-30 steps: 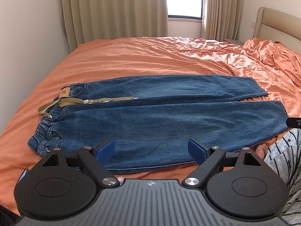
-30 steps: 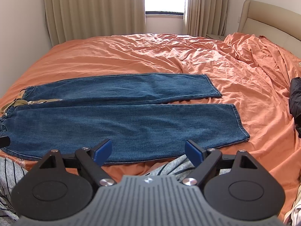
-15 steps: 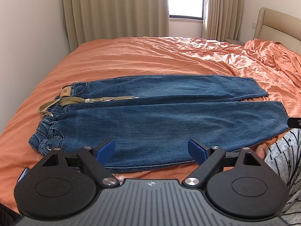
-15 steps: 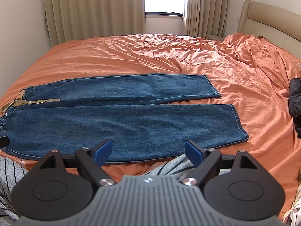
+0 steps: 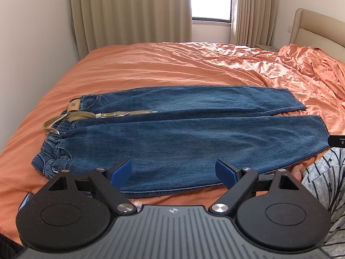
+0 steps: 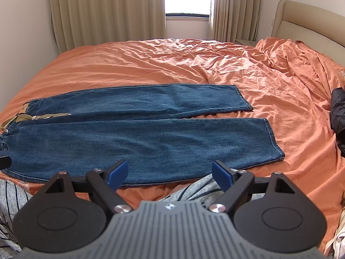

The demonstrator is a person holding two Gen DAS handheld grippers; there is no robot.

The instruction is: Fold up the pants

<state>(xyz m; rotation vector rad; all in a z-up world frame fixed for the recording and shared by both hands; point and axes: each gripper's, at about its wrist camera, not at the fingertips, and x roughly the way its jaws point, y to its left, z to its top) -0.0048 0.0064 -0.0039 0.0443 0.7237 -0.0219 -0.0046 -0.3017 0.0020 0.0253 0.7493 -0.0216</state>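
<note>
Blue jeans [image 5: 183,136] lie flat on the orange bed, waistband at the left, both legs stretched to the right; they also show in the right wrist view [image 6: 140,133]. A tan belt [image 5: 90,116] runs through the waistband. My left gripper [image 5: 173,171] is open and empty, just in front of the near leg's edge, towards the waist end. My right gripper [image 6: 169,173] is open and empty, in front of the near leg's edge, towards the hem end [image 6: 273,142].
The orange bedsheet [image 6: 215,64] is wrinkled towards the right, near the beige headboard [image 6: 301,19]. A dark garment [image 6: 338,116] lies at the right edge. A grey striped garment [image 6: 194,190] lies at the near edge. Curtains [image 5: 129,10] and a wall stand behind the bed.
Both views have barely shifted. The jeans lie as before and both grippers stay open.
</note>
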